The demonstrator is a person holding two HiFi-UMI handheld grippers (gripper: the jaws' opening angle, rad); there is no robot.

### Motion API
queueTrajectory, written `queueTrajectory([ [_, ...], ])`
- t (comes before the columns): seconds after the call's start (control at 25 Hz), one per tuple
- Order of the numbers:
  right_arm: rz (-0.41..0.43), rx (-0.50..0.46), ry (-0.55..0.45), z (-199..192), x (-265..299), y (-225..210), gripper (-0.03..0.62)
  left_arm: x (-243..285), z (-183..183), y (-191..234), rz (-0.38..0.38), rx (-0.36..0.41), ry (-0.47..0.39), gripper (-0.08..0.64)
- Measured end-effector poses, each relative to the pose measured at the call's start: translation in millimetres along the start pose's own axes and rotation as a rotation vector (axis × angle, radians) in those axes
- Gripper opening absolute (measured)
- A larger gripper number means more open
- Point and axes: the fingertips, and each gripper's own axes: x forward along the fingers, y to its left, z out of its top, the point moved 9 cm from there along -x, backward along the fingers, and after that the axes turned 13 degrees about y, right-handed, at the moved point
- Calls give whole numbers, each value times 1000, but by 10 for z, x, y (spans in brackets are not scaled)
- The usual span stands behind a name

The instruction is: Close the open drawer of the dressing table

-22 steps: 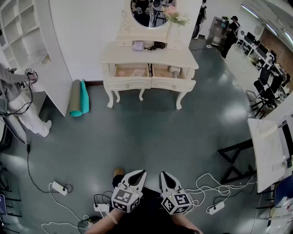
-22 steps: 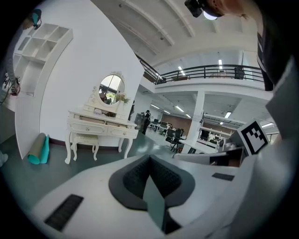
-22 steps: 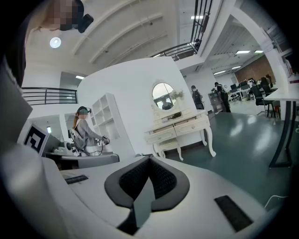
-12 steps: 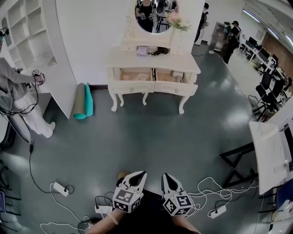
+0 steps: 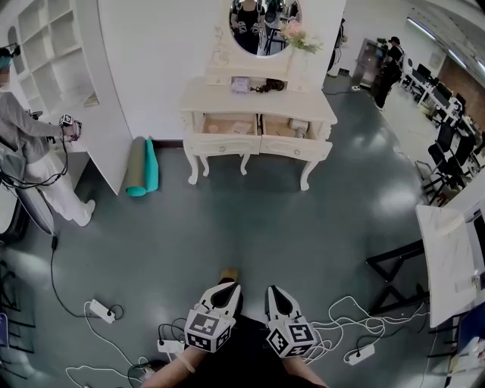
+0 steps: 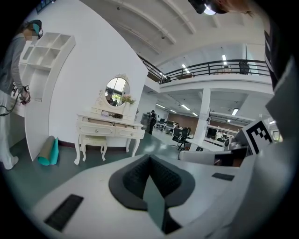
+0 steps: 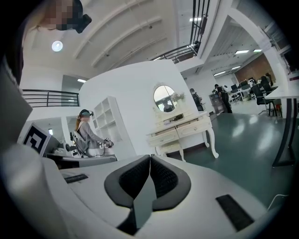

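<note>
The dressing table [image 5: 258, 100] stands against the wall, well apart from both grippers across open floor. Below its bench top, two drawers are pulled out side by side. The left drawer [image 5: 224, 142] shows a pale inside with something flat lying in it. The right drawer [image 5: 292, 147] holds a small light object towards its right end. Both are too small to name.

Each drawer looks like a stiff wooden box with a rigid painted front, probably light and easy to slide. A flat push on the middle of the front, near the small knob, should run it in straight, while a push at one end may skew it. On the bench top, small items and a vase of flowers [image 5: 298, 35] stand before the mirror [image 5: 264, 15], so a hard shove could rattle them.

The left gripper [image 5: 229, 290] and right gripper [image 5: 273, 293] are low and near the person, pointing towards the dressing table. The jaws of both are pressed together with nothing between them.
</note>
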Motion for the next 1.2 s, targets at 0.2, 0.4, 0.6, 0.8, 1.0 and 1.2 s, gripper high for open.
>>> queueTrajectory([
  [0.2, 20, -16, 10, 58, 151, -13, 23, 143, 44, 120, -8, -9, 7, 15],
  [0.4, 12, -43, 23, 228, 392, -110, 21, 398, 218, 276, -24, -9, 20, 15],
  [0.6, -19, -53, 68, 439, 763, -264, 21, 699, 512, 446, -45, 13, 17, 15],
  [0.8, -20, -41, 78, 744, 1188, -391, 21, 960, 875, 726, -41, 32, 10, 15],
  [1.0, -19, -55, 71, 1068, 1600, -465, 21, 1219, 1230, 989, -42, 44, 10, 15],
  [1.2, -35, -64, 59, 1354, 1947, -535, 21, 1486, 1556, 1194, -65, 78, 9, 15],
])
